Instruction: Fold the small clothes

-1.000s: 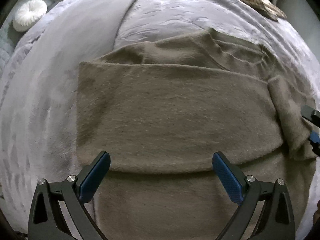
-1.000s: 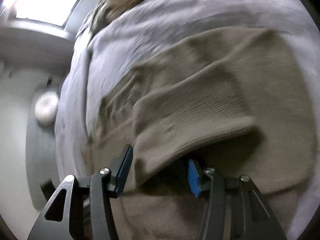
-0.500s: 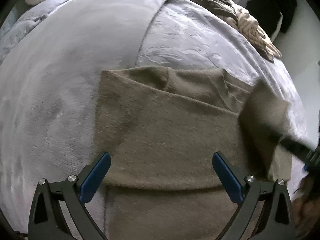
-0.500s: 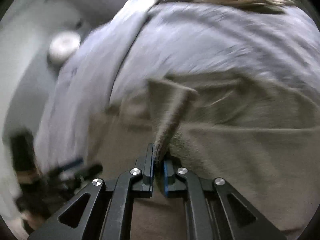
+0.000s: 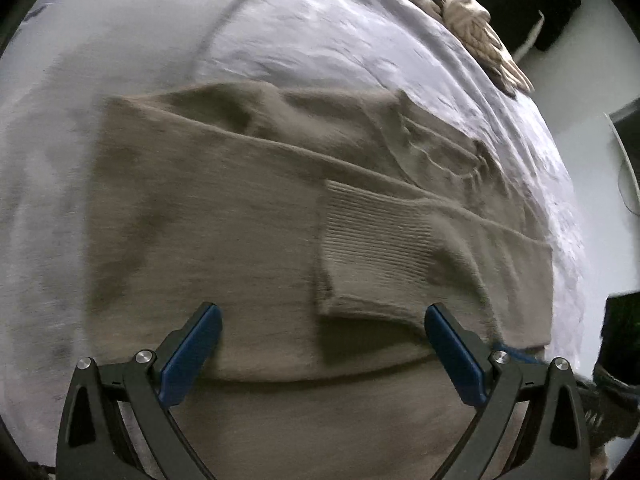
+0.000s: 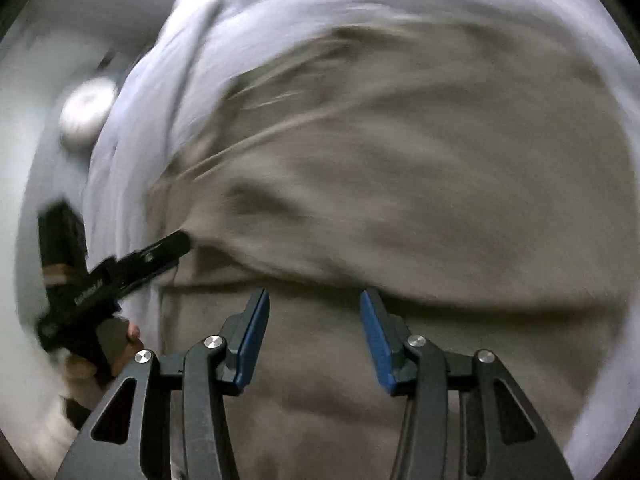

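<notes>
The left tool (image 5: 322, 344) hangs wide open and empty over the near part of the taupe knit sweater (image 5: 240, 232), which lies spread on the pale grey bed (image 5: 320, 32), its ribbed cuff (image 5: 372, 252) folded across the body. The right tool (image 6: 314, 332), blurred, seems open and empty above the same sweater (image 6: 440, 184).

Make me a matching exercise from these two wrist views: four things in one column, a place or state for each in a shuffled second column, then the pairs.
Things:
1. sweater
2. ribbed cuff
3. left gripper
4. bedcover

Places or states:
A. lavender, lying under the garment
B. folded over onto the garment's body
C. taupe knit, spread on the bed
D. open, holding nothing

Pairs: 1-C, 2-B, 3-D, 4-A
</notes>
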The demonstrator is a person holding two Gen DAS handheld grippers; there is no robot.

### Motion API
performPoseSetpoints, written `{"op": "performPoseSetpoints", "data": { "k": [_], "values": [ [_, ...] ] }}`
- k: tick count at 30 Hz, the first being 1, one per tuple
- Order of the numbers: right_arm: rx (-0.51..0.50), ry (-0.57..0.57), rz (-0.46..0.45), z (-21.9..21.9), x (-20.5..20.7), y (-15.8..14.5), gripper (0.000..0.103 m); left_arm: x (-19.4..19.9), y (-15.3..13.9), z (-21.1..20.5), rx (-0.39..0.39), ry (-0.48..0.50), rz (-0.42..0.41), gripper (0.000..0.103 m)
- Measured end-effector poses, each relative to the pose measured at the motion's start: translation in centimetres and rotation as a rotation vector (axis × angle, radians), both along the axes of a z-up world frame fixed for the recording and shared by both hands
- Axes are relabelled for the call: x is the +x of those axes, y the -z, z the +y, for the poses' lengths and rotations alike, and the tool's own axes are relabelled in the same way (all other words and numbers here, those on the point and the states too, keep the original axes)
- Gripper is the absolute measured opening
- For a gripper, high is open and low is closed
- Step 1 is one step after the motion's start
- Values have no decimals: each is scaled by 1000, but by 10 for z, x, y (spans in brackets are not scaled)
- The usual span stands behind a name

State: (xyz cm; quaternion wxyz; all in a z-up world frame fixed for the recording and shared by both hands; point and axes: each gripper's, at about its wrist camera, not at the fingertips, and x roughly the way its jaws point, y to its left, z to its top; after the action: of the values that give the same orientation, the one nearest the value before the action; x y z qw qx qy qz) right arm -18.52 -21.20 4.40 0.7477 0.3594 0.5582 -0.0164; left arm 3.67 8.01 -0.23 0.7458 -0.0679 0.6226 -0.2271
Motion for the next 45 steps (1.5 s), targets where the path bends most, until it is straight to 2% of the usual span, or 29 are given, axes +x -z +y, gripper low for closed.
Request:
{"op": "performPoseSetpoints", "data": {
  "k": [2, 4, 5, 6, 7, 8, 9, 10, 11, 13, 16, 19, 22, 28, 31, 33, 34, 35, 39, 42, 43, 45],
  "values": [
    [57, 145, 11, -32, -29, 7, 51, 0, 0, -11, -17, 22, -3, 98],
    [116, 294, -6, -60, -55, 9, 51, 1, 0, -20, -32, 51, 1, 66],
    [142, 351, -17, -70, -64, 12, 51, 3, 0, -25, -32, 63, 6, 54],
    [169, 407, -29, -80, -72, 15, 51, 4, -1, -28, -33, 73, 9, 24],
    [193, 454, -40, -88, -77, 18, 51, 7, -1, -30, -65, 89, 27, 8],
    [209, 486, -53, -96, -82, 20, 49, 8, -2, -28, -85, 81, 33, 8],
    [211, 509, -65, -101, -83, 20, 41, 10, -6, -26, -102, 68, 27, 8],
    [191, 513, -70, -105, -82, 18, 8, 10, -11, -23, -119, 60, 16, 8],
    [164, 499, -77, -108, -80, 13, 6, 9, -18, -20, -134, 53, 0, 8],
    [114, 450, -107, -116, -82, 0, 6, 5, -26, -13, -158, 56, -17, 8],
    [24, 362, -94, -114, -73, -8, 6, -7, -23, -12, -126, 84, -14, 8],
    [-5, 310, -36, -110, -68, 7, 6, -18, -2, -15, -57, 89, 10, 8],
    [8, 293, -5, -108, -74, 19, 6, -23, 3, -10, -65, 85, 12, 8],
    [15, 253, 43, -103, -92, 12, 11, -25, -15, 10, 93, 114, -86, 8],
    [-24, 215, -19, -97, -100, -13, 11, -23, -24, 26, 132, 110, -101, 8],
    [-62, 236, -60, -110, -101, -28, 21, -22, -31, 29, 131, 107, -120, 8],
    [-76, 259, -64, -118, -100, -29, 47, -20, -34, 28, 131, 108, -134, 8],
    [-88, 300, -72, -131, -98, -29, 65, -20, -37, 23, 128, 114, -149, 8],
    [-44, 387, -94, -169, -82, -8, 63, -15, -36, -3, 112, 123, -151, 8],
    [-9, 406, -72, -186, -65, 14, 62, -14, -26, -22, 123, 123, -150, 8],
    [24, 422, -65, -190, -61, 21, 57, -14, -20, -27, 132, 122, -145, 8],
    [102, 432, -74, -194, -56, 28, 18, -14, -7, -34, 168, 117, -128, 8]
  ]
}}
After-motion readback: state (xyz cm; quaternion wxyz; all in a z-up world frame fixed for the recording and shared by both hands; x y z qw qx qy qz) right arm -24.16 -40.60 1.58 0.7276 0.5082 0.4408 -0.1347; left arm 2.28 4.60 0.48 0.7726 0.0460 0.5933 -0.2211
